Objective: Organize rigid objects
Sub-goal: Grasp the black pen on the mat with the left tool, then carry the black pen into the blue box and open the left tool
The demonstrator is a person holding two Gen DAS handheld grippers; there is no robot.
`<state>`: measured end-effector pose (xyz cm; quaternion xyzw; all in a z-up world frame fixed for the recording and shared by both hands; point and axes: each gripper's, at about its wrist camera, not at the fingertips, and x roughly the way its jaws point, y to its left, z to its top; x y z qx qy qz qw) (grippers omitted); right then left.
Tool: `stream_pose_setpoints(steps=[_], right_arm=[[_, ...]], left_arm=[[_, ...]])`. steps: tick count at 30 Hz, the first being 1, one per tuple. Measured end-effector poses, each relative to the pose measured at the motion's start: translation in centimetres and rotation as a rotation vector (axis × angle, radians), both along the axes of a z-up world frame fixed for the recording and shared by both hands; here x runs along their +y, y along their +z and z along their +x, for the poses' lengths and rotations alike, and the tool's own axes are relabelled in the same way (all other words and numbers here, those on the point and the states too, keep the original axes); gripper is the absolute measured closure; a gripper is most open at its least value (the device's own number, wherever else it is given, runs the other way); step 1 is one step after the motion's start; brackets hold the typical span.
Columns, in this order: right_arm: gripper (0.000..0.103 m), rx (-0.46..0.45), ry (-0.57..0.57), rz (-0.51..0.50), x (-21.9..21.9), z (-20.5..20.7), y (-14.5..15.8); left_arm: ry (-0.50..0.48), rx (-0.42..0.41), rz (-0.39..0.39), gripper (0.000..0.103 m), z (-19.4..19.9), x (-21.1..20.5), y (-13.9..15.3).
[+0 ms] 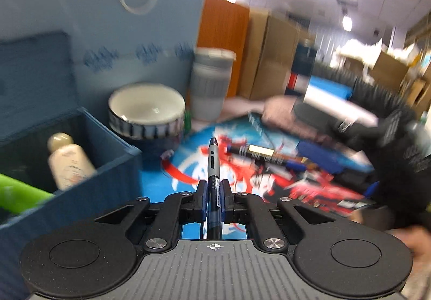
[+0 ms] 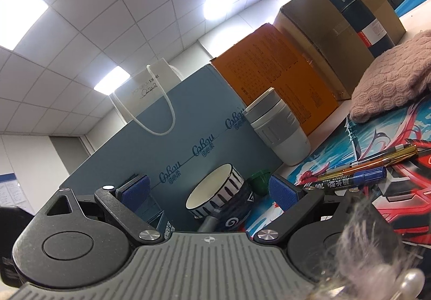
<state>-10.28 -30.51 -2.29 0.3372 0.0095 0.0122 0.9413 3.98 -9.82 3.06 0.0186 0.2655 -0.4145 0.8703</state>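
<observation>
In the left wrist view my left gripper (image 1: 214, 188) is shut on a grey and blue pen (image 1: 213, 162). The pen points forward over the printed mat (image 1: 188, 173). To its left stands a blue box (image 1: 113, 165) holding a cream bottle (image 1: 68, 162). Several markers (image 1: 269, 154) lie on the mat ahead to the right. In the right wrist view my right gripper (image 2: 208, 189) is open with nothing between its blue pads (image 2: 281, 190). It faces a striped bowl (image 2: 218, 192), and the markers (image 2: 363, 170) lie to its right.
The bowl (image 1: 146, 114) and a grey cup (image 1: 210, 84) stand before a blue bag (image 1: 121, 30). Behind are an orange box (image 2: 274, 79), a cardboard box (image 2: 323, 25) and a dark flask (image 2: 361, 17). A pink knitted cloth (image 2: 390, 76) lies right. A hand and dark sleeve (image 1: 377, 124) blur across the right.
</observation>
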Motion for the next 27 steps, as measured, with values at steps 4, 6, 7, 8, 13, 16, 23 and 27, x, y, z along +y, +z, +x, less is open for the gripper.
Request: stream_pose_setpoints(steps=[4, 6, 7, 8, 13, 16, 23, 27], right_arm=[[0.008, 0.008, 0.043, -0.026, 0.9, 0.6, 0.5], [0.008, 0.004, 0.069, -0.028, 1.7, 0.9, 1.2], [0.008, 0.000, 0.084, -0.026, 2.1, 1.1, 1.6], [0.008, -0.003, 0.103, -0.022, 2.6, 1.4, 2.0], [0.008, -0.013, 0.203, -0.027, 5.7, 3.5, 4.3], [0.008, -0.044, 0.265, -0.038, 7.8, 4.9, 5.5], [0.008, -0.044, 0.332, -0.019, 10.5, 7.0, 4.5], [0.008, 0.008, 0.318, -0.012, 10.4, 7.7, 3.5]], left_arm=[[0.050, -0.054, -0.115, 0.096, -0.6, 4.6, 2.6], [0.092, -0.094, -0.158, 0.096, -0.7, 6.9, 3.9], [0.112, -0.110, -0.179, 0.096, -0.7, 8.0, 4.5], [0.128, -0.121, -0.201, 0.096, -0.6, 9.0, 4.9], [0.220, -0.179, -0.278, 0.096, 0.2, 13.8, 6.2], [0.259, -0.194, -0.306, 0.096, 1.3, 15.9, 6.4], [0.250, -0.244, -0.031, 0.096, 4.4, 15.1, 3.9], [0.197, -0.179, 0.058, 0.095, 6.0, 13.9, 2.0]])
